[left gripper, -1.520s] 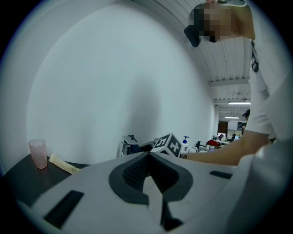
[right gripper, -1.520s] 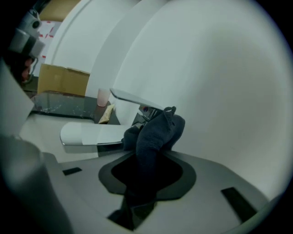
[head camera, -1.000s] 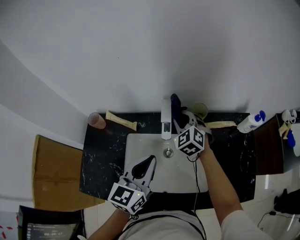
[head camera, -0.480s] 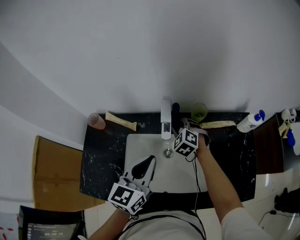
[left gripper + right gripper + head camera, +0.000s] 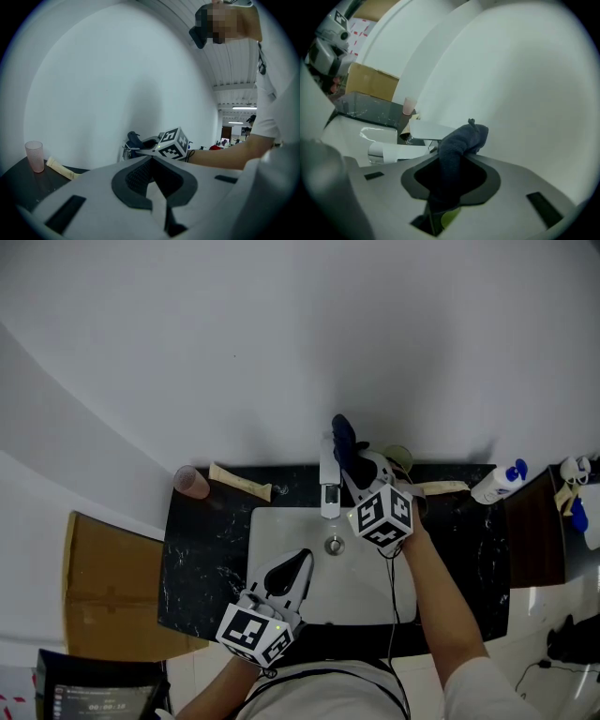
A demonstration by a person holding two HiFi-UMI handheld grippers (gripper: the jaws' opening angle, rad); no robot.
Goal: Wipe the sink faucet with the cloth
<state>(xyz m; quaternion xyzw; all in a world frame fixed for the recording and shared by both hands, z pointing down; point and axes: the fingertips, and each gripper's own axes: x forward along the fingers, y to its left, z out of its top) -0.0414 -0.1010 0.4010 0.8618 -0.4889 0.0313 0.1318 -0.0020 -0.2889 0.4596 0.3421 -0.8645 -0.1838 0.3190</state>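
Note:
The chrome faucet (image 5: 329, 486) stands at the back of the white sink (image 5: 361, 589). My right gripper (image 5: 352, 471) is just right of it, shut on a dark blue cloth (image 5: 343, 441) that sticks up beside the faucet's top, close to the wall. In the right gripper view the cloth (image 5: 461, 140) fills the jaws, with the faucet's flat handle (image 5: 425, 131) and spout (image 5: 393, 151) just left of it. My left gripper (image 5: 296, 564) hovers over the sink's front left, shut and holding nothing. From the left gripper view (image 5: 149, 176) I see the cloth (image 5: 133, 138) ahead.
On the black counter (image 5: 202, 559) sit a pink cup (image 5: 193, 481) and a tube (image 5: 241, 483) on the left, with a green cup (image 5: 401, 458), another tube (image 5: 439, 488) and a spray bottle (image 5: 497, 484) on the right. A cardboard box (image 5: 108, 587) stands further left.
My right gripper dipped with the cloth down along the faucet's right side, then rose again; the cloth now stands higher beside the faucet's top. The left gripper has stayed still.

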